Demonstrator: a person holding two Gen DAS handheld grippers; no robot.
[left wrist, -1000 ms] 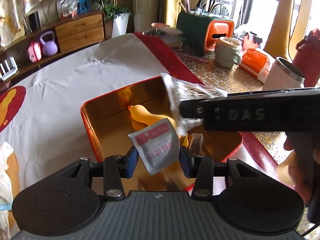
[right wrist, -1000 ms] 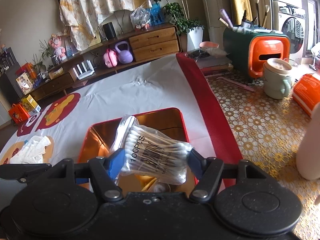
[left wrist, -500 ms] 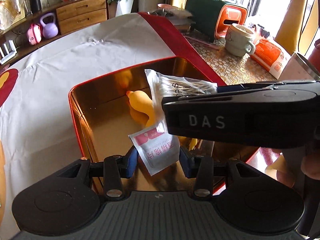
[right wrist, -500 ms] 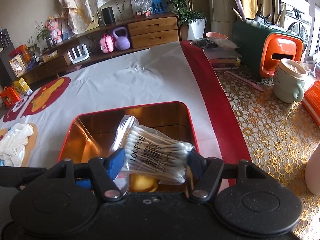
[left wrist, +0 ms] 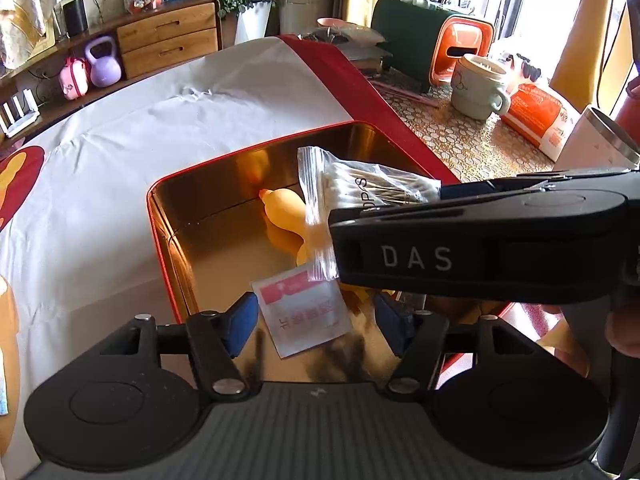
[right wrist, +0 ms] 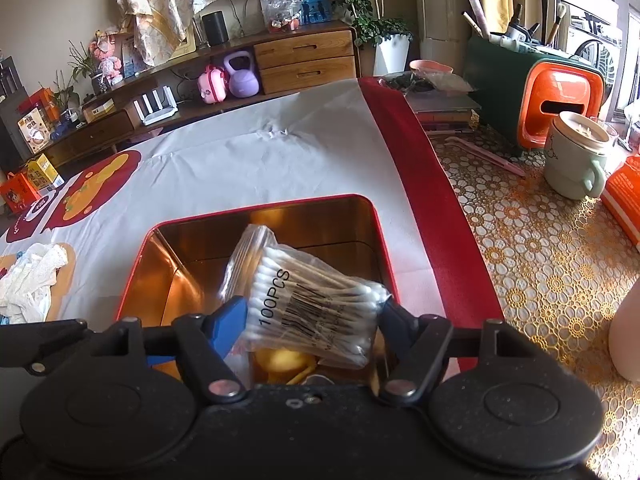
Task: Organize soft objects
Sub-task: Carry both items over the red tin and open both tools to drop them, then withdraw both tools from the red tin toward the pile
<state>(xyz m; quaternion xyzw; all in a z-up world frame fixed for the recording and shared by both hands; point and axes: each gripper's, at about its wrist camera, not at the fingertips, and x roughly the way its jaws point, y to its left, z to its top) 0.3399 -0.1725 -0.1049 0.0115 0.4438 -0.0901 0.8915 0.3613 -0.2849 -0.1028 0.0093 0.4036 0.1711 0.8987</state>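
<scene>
A red tin box with a gold inside (left wrist: 160, 216) (right wrist: 360, 204) sits on the white cloth. A yellow soft duck toy (left wrist: 284, 216) lies in it. My left gripper (left wrist: 316, 320) has its jaws spread wider than the white-and-pink wipe sachet (left wrist: 304, 312), which sits loose between them over the box. My right gripper (right wrist: 312, 320) is shut on a clear bag of cotton swabs (right wrist: 312, 300) above the box. The bag also shows in the left wrist view (left wrist: 360, 192), with the right gripper's black body crossing in front.
White crumpled cloth (right wrist: 28, 284) lies at the left on the table. A green mug (right wrist: 576, 156), an orange pack (left wrist: 540, 116) and a green-and-orange holder (right wrist: 560, 96) stand on the patterned cloth to the right. A white cup (left wrist: 592, 140) is near the right gripper.
Both grippers moved closer over the box. The left jaws have spread apart and no longer pinch the sachet. The right gripper still holds the swab bag.
</scene>
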